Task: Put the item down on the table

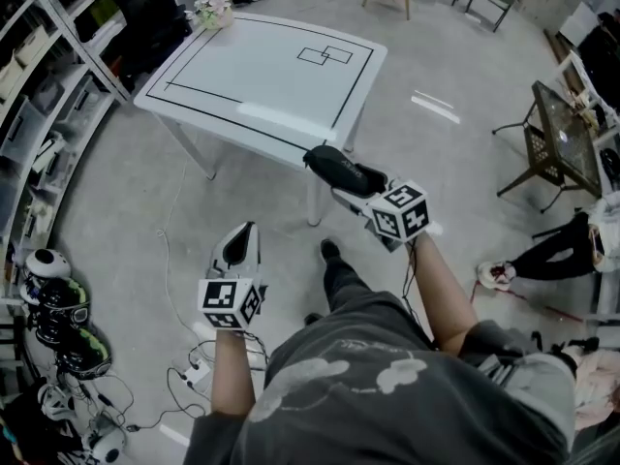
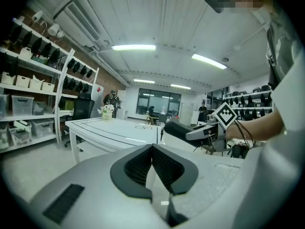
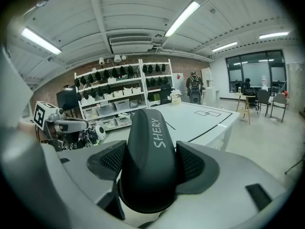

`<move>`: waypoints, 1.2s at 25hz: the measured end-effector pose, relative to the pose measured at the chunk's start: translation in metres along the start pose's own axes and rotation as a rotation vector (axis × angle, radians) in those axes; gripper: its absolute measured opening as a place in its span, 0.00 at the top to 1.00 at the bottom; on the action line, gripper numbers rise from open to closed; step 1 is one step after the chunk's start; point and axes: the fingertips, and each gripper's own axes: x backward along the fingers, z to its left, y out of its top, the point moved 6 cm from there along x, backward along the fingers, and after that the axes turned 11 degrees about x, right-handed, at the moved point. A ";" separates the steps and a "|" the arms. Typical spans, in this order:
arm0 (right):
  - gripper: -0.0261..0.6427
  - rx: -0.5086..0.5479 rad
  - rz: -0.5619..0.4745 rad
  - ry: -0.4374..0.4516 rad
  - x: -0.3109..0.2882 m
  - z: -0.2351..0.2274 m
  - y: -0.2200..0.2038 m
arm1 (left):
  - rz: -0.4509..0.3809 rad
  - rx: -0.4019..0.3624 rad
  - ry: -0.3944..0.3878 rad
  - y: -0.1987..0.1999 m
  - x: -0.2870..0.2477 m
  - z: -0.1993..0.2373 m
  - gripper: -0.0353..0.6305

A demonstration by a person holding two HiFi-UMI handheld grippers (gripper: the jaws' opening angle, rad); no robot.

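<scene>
Right hand-held gripper [image 3: 153, 168] squeezing smooth black oval case [image 1: 339, 167] | held just beside white tabletop [image 1: 262, 76] edge, ready for setting down | left hand-held gripper [image 2: 152, 163] jaws together, holding nothing, not needed

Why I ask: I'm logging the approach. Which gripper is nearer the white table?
Right. The right gripper, shut on the black case, reaches the table's near edge; the left gripper, fingers together, hangs back over the floor, short of the table.
</scene>
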 end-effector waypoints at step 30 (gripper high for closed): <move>0.48 0.089 0.049 -0.001 -0.121 -0.247 0.037 | 0.063 -0.050 0.019 0.084 -0.256 0.010 0.94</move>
